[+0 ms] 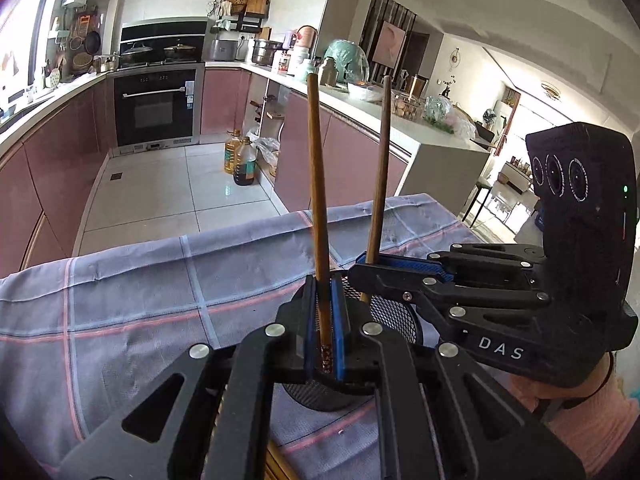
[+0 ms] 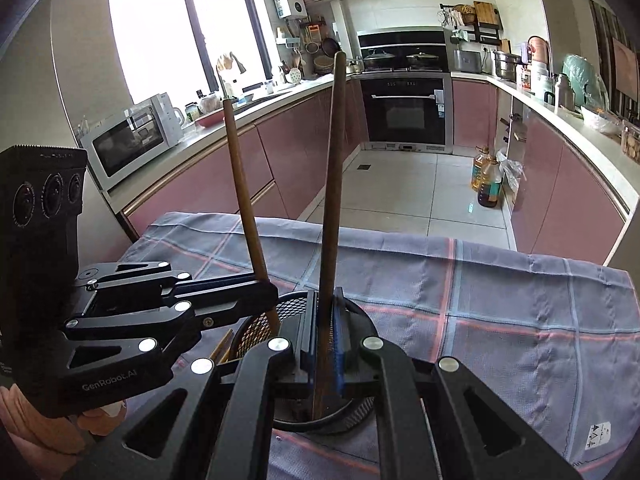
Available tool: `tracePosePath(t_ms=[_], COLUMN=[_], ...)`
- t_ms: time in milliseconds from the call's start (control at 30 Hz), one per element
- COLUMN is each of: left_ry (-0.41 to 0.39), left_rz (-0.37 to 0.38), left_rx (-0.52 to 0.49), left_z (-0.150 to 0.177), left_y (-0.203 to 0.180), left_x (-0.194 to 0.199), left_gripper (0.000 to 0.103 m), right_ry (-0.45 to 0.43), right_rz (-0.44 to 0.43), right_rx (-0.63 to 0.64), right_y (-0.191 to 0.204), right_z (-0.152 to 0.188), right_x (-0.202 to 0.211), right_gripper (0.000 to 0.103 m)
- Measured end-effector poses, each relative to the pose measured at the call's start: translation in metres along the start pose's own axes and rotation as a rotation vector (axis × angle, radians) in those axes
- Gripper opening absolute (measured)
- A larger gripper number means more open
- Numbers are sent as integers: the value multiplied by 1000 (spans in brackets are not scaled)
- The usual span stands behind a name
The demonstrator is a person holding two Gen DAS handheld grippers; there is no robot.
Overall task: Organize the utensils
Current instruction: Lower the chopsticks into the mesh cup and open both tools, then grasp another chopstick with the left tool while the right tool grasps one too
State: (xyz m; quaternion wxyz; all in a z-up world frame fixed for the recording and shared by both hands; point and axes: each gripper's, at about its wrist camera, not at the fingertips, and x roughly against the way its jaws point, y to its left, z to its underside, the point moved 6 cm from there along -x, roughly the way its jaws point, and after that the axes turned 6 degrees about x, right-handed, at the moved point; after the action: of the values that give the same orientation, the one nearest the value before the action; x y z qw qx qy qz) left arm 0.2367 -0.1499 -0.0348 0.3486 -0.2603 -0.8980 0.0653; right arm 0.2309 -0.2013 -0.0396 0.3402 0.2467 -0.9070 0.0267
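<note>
A black mesh holder (image 1: 394, 314) (image 2: 294, 305) stands on the plaid-clothed table. My left gripper (image 1: 324, 320) (image 2: 266, 286) is shut on a brown chopstick (image 1: 318, 200) (image 2: 240, 184), held nearly upright with its patterned lower end over the holder. My right gripper (image 2: 326, 340) (image 1: 372, 266) is shut on a second brown chopstick (image 2: 334, 200) (image 1: 380, 168), also upright, and its lower end reaches down inside the holder. Both grippers meet close together above the holder's rim. The holder's bottom is hidden by the jaws.
A blue and pink plaid cloth (image 1: 140, 300) (image 2: 500, 320) covers the table. More wooden chopsticks (image 2: 222, 346) (image 1: 276, 464) lie on it beside the holder. Beyond the table's far edge are tiled floor, oil bottles (image 1: 240, 160) and pink kitchen cabinets.
</note>
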Motion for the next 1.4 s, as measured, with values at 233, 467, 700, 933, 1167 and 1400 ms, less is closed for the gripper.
tracePosePath(t_ms=[233,467,700,933,1167,1400], left_ry=[-2,-75,-124,-27,85,128], left_rz=[-3,-33,-92,-144,-168,-162], left_rx=[18,51,45,77,84,103], left_z=[-4,2,28,84,132,152], left_y=[3,17,39,72,84,86], left_x=[1,32,80,88,69,57], left_gripper=[14,25,38,41,42,42], right_ry=[-21,-92,-158,-59,80,137], right_rz=[25,37,-66,-150,-165,-146], right_rx=[-28,-9,47,37,23,36], right_y=[-8,3,41,72,93,109], right_z=[0,4,23,63,100,115], right_x=[-2,25,65,46,2,-18], right_gripper=[22,34,48,48,48,48])
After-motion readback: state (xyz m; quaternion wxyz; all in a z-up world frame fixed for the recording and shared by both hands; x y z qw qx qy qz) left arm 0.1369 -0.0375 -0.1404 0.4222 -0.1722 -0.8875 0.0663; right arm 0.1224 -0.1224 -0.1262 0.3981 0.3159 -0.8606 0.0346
